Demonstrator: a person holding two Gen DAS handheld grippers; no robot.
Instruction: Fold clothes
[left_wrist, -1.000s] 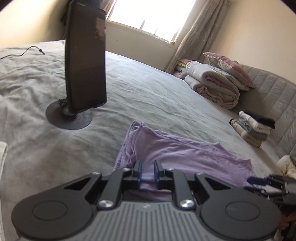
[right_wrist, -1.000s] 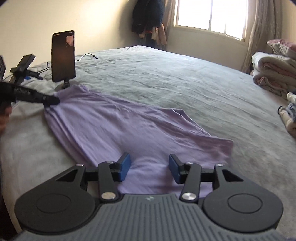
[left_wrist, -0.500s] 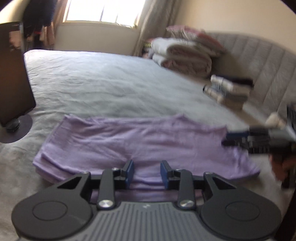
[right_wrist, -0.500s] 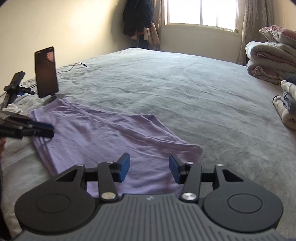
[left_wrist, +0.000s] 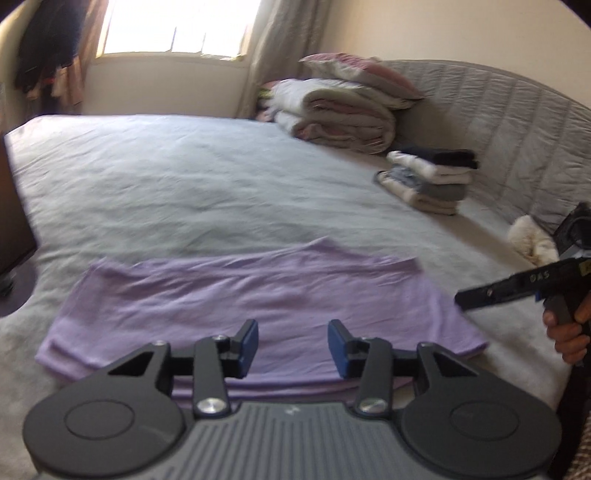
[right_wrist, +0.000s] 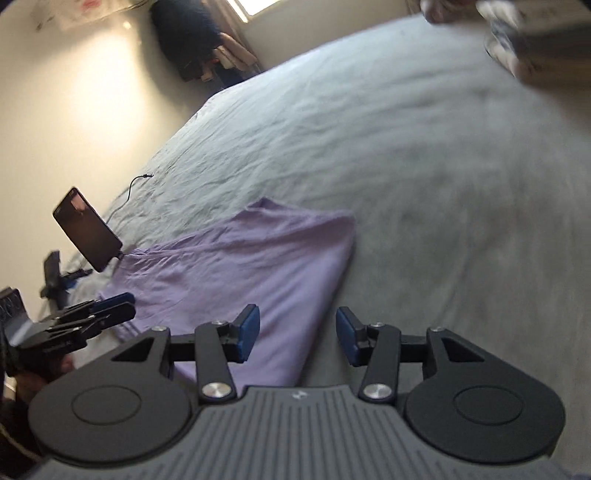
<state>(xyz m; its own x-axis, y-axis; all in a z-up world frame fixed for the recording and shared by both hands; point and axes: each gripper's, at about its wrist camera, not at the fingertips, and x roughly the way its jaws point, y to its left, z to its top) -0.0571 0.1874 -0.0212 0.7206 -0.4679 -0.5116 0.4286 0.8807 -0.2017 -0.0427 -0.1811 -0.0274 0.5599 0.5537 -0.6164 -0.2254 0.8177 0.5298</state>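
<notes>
A lilac garment (left_wrist: 258, 291) lies folded into a long flat band on the grey bed (left_wrist: 184, 177). My left gripper (left_wrist: 292, 345) hovers over its near edge. Its jaws are opening, and the blue pads (left_wrist: 248, 343) touch no cloth. In the right wrist view the garment (right_wrist: 251, 266) stretches away to the left. My right gripper (right_wrist: 297, 334) stands open over its near right corner, with nothing pinched between the pads. Each gripper shows in the other's view: the right one (left_wrist: 461, 301) held by a hand (left_wrist: 565, 332), the left one (right_wrist: 123, 306) low at the garment's far end.
A phone on a stand (right_wrist: 86, 229) with a cable (right_wrist: 136, 182) stands by the garment's left end. Against the padded headboard (left_wrist: 517, 122) lie a stack of folded clothes (left_wrist: 432, 177), rolled quilts with a pillow (left_wrist: 340, 114) and a white fluffy thing (left_wrist: 532, 240).
The left jaws, narrow on the garment's edge a second ago, have parted and let it go. The left view swung right. The right gripper rolled and shifted toward the garment's right end.
</notes>
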